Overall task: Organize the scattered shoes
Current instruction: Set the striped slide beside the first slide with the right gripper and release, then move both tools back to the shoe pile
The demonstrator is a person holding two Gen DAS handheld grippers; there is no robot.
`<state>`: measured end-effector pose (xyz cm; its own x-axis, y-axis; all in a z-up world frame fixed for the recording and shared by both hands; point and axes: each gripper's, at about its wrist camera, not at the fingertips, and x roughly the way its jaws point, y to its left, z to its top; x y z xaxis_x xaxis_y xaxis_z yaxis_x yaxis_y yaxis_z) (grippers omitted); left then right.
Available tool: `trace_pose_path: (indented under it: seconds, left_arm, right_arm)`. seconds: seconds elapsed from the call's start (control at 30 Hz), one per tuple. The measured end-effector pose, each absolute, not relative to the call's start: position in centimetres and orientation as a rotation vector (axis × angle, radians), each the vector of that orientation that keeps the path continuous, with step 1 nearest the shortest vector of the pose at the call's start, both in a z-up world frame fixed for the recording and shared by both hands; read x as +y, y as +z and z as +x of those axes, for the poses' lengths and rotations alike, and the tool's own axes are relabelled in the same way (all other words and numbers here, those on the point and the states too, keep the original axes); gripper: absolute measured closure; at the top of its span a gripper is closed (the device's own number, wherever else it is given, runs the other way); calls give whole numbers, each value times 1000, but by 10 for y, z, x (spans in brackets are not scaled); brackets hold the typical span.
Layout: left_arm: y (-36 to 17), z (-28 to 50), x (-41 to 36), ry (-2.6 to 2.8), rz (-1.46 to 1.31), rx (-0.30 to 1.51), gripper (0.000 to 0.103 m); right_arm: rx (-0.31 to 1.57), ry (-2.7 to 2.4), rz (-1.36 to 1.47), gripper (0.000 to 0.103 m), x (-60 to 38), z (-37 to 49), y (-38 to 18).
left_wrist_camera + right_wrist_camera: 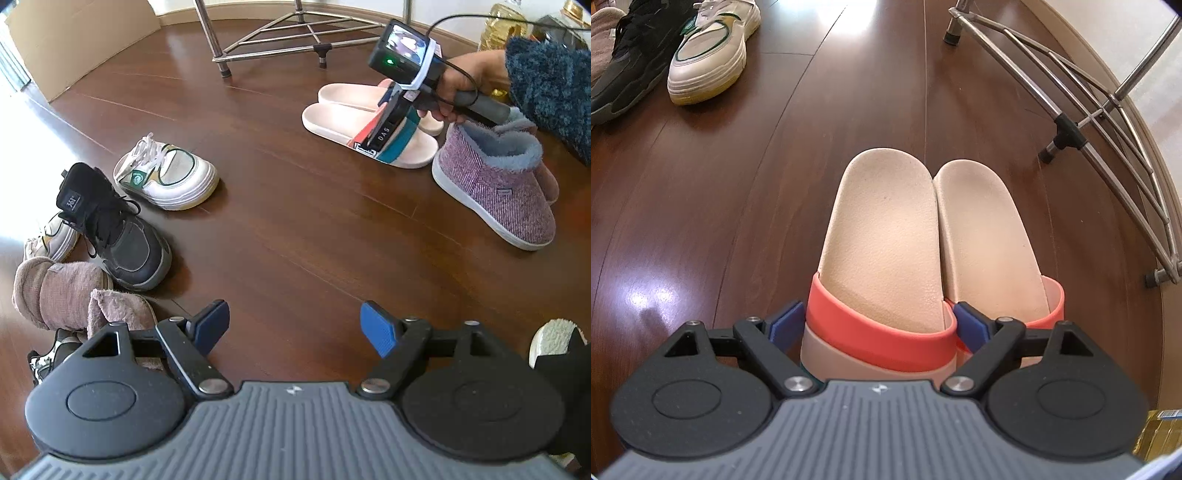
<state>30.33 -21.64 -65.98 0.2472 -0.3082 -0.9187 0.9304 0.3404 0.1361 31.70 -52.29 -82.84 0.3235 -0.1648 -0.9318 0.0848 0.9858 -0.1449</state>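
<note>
Beside the purple boot (495, 184), right gripper (879, 321) fingers straddle the near slide's (882, 240) strap, not visibly clamped; its long axis runs straight ahead. Left gripper (295, 325) open, empty, well apart.

metal stand (1108, 110), cardboard (81, 40), oil bottle (502, 26)

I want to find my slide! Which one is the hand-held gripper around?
The left slide: the right hand-held gripper straddles its coral strap. The other slide lies beside it, outside.
</note>
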Motion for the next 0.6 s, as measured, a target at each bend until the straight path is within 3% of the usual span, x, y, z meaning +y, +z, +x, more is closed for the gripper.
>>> trace_pose_path:
  seconds: [0.2, 0.4, 0.6]
  left_arm:
    - [-662, 292, -219, -975, 835, 921, 23]
    - [-669, 296, -243, -969, 759, 961, 23]
    - [-675, 292, -322, -938, 679, 1000, 24]
  right_arm:
    - [1017, -270, -28, 5, -516, 274, -776]
    - [861, -466, 205, 5, -506, 175, -717]
    - [805, -602, 381, 5, -486, 92, -691]
